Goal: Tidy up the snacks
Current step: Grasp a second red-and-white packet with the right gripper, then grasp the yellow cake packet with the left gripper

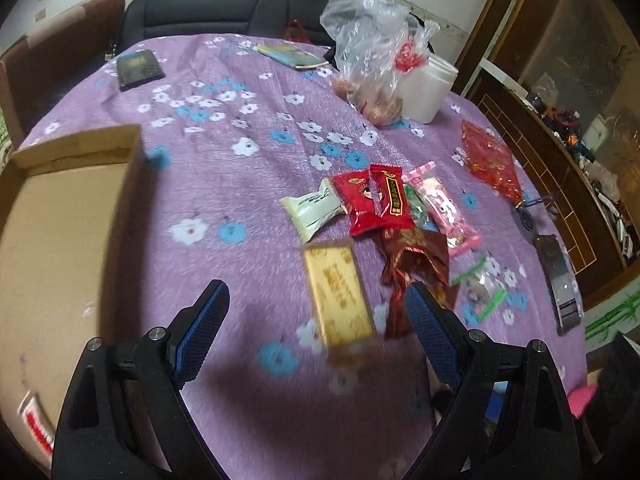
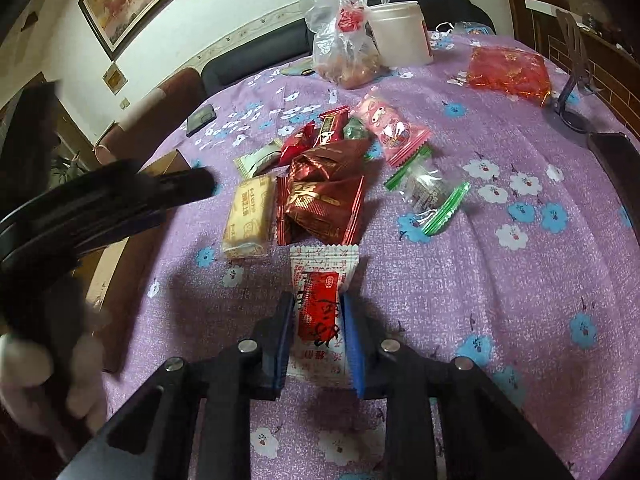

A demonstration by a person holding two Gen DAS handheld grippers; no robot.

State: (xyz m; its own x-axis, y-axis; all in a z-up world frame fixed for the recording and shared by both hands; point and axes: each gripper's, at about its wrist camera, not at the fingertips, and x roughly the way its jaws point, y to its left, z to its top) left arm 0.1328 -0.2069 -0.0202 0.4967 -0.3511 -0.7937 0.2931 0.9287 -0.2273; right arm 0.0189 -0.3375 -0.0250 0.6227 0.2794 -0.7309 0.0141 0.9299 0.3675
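White-and-red packet (image 2: 320, 304) is clamped in right gripper (image 2: 318, 340) jaws, long axis along them, just short of the snack pile (image 2: 324, 184). Left gripper (image 1: 316, 312) jaws are spread, empty, yellow packet (image 1: 340, 300) between them; cardboard box (image 1: 56, 232) left of pile.

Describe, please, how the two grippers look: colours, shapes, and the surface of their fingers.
Both are built alike. The left gripper has black, curved plastic arms with oval cut-outs and round silver bolts at the joints. Its fingers carry blue pads with a fine, dotted grid texture. The right gripper shows the same black frame, silver bolts and blue pads on its fingers. No cables or markings are visible.
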